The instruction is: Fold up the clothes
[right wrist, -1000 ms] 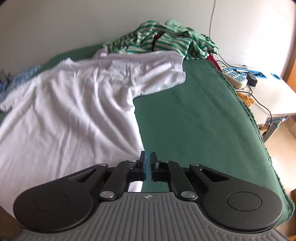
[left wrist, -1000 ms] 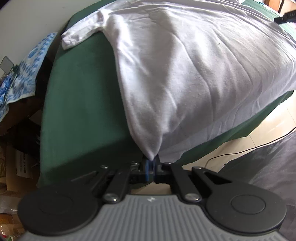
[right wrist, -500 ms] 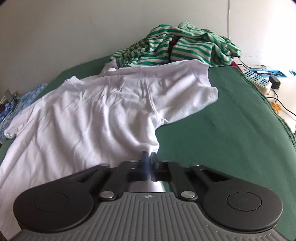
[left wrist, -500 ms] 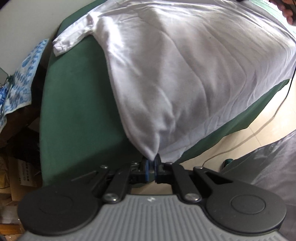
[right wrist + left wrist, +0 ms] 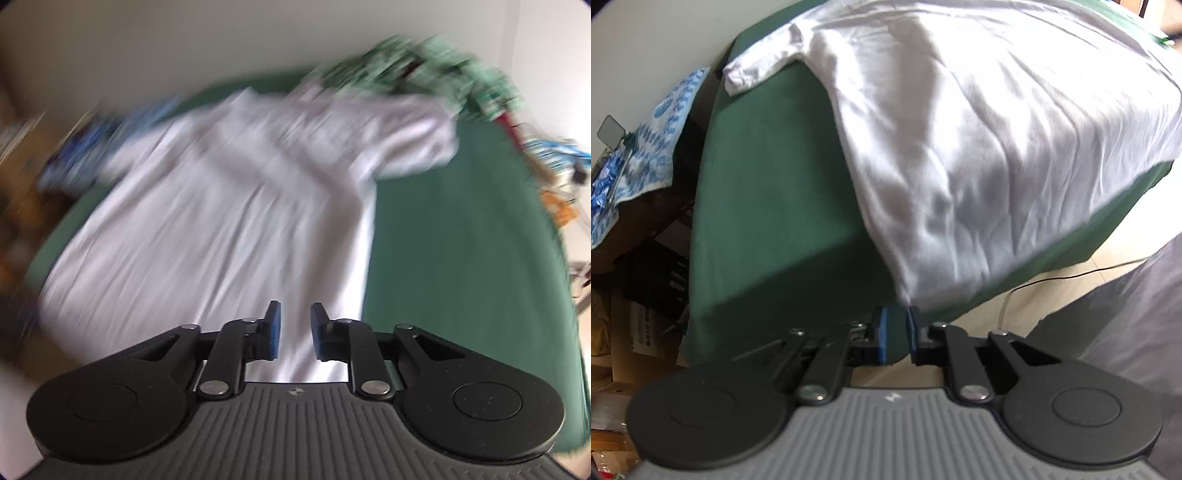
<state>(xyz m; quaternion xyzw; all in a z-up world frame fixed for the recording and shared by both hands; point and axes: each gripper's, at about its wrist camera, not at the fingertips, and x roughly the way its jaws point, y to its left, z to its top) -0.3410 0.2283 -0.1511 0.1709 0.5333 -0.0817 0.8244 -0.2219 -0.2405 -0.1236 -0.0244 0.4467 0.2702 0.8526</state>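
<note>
A white T-shirt (image 5: 979, 140) lies spread over the green-covered table (image 5: 768, 192), its hem hanging over the near edge. My left gripper (image 5: 895, 321) sits just below the shirt's lower corner; its jaws are opening, and the corner tip hangs above the gap, free of the pads. In the blurred right wrist view the same white T-shirt (image 5: 229, 206) lies flat on the green cover (image 5: 461, 240). My right gripper (image 5: 295, 314) hovers over the shirt's near part, its jaws opening, with nothing between them.
A green striped garment pile (image 5: 417, 70) lies at the table's far end. A power strip and cables (image 5: 554, 158) sit on a side table at right. A blue patterned cloth (image 5: 646, 155) and cardboard boxes (image 5: 631, 325) stand left. A cable (image 5: 1071, 275) runs across the floor.
Both grippers have let go of the shirt corners they pinched and now stand apart. The right gripper has swung quickly, blurring its view; the shirt now lies flat beneath it.
</note>
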